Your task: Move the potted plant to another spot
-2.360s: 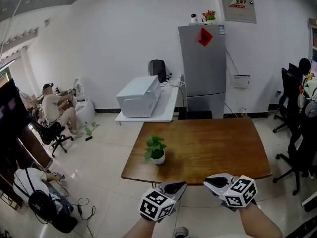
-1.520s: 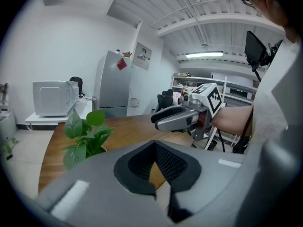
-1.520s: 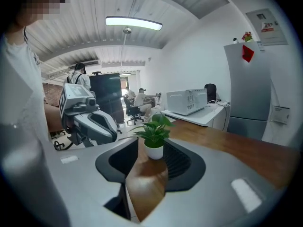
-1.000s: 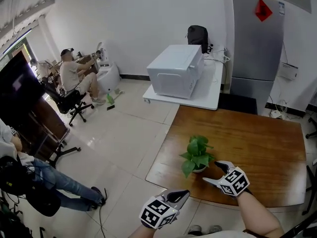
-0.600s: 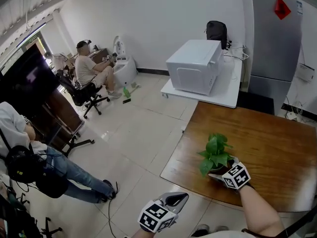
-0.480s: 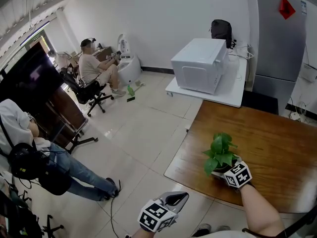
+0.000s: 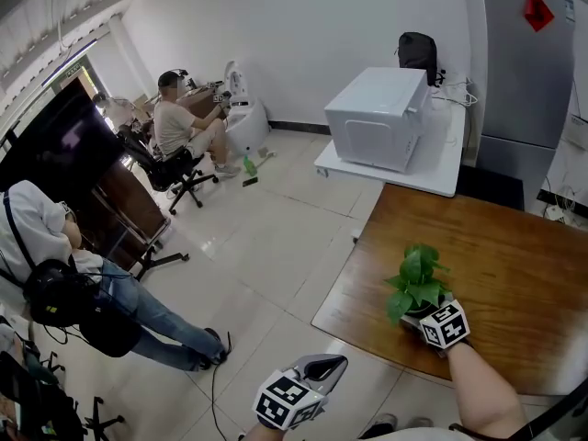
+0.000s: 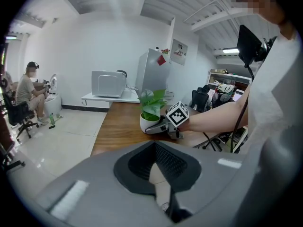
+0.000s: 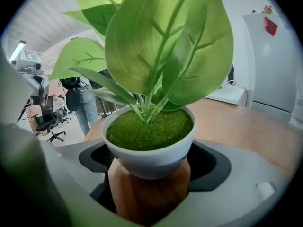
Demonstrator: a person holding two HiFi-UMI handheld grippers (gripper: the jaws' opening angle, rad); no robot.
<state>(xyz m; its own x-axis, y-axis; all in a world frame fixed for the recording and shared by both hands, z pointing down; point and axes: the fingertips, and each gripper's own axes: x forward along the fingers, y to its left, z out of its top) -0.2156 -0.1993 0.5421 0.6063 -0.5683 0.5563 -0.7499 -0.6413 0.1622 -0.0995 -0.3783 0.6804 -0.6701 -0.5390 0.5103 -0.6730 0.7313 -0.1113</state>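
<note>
The potted plant (image 7: 418, 278), green leaves in a small white pot (image 9: 149, 157), stands near the front left corner of the brown wooden table (image 7: 514, 255). My right gripper (image 7: 415, 318) reaches in from the near side, its jaws on both sides of the pot (image 8: 147, 122) and closing, the pads not clearly pressing. In the right gripper view the right gripper (image 9: 149, 174) has the pot's base between its jaws, and leaves fill the upper half. My left gripper (image 7: 329, 364) hangs off the table's front edge over the floor. In its own view the left gripper (image 8: 158, 174) is shut and empty.
A white microwave (image 7: 381, 118) sits on a white side table (image 7: 441, 168) beyond the wooden table, beside a grey fridge (image 7: 528, 62). One person sits on an office chair (image 7: 179, 127) at the far left; another sits nearer (image 7: 55, 274) by a dark cabinet (image 7: 64, 154).
My right gripper has gone forward and down to the pot, and its jaws now stand around it. The head view has swung left. My left gripper stays low before the table's edge.
</note>
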